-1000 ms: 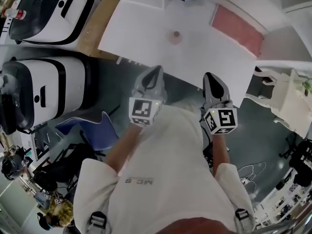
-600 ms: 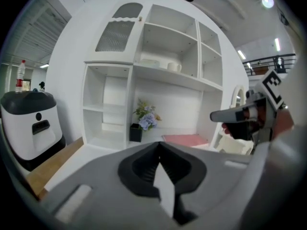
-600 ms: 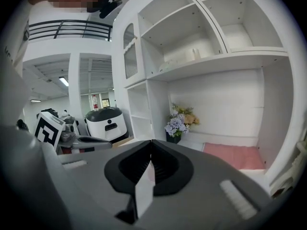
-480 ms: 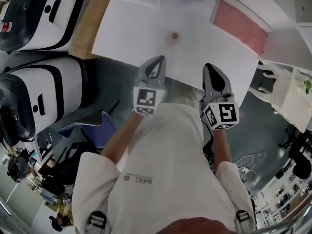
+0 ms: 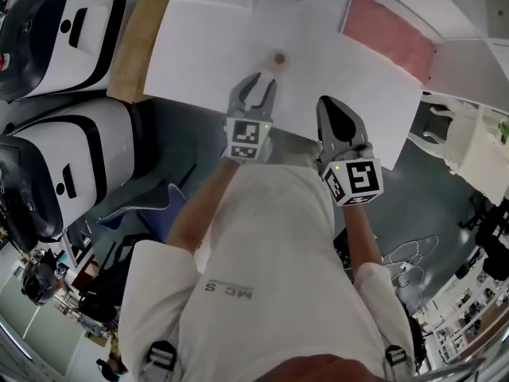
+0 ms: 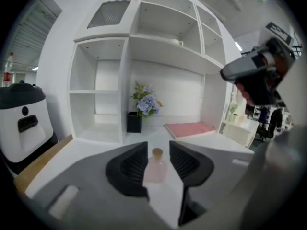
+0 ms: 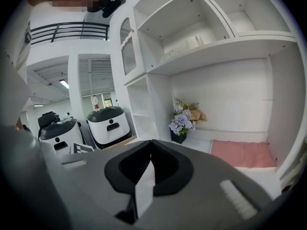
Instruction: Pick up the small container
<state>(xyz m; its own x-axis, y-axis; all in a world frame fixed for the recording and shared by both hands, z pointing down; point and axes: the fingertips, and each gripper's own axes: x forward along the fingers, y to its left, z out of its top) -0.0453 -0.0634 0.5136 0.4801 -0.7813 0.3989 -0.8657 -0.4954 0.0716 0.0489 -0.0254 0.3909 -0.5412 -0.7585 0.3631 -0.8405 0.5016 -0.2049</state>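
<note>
The left gripper (image 6: 158, 151) is opening its empty jaws toward the small pink bottle (image 6: 155, 167) standing on the white table (image 5: 199, 54) just beyond their tips, while the right gripper (image 7: 149, 147) is hanging closed on nothing, so an off-centre advance could be tipping it over.

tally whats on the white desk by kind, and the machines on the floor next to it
Small pale pink container with a tan cap: 1
Flat pink rectangular mat: 1
Black pot of blue and yellow flowers: 1
White-and-black rounded machines: 2
Total: 5
</note>
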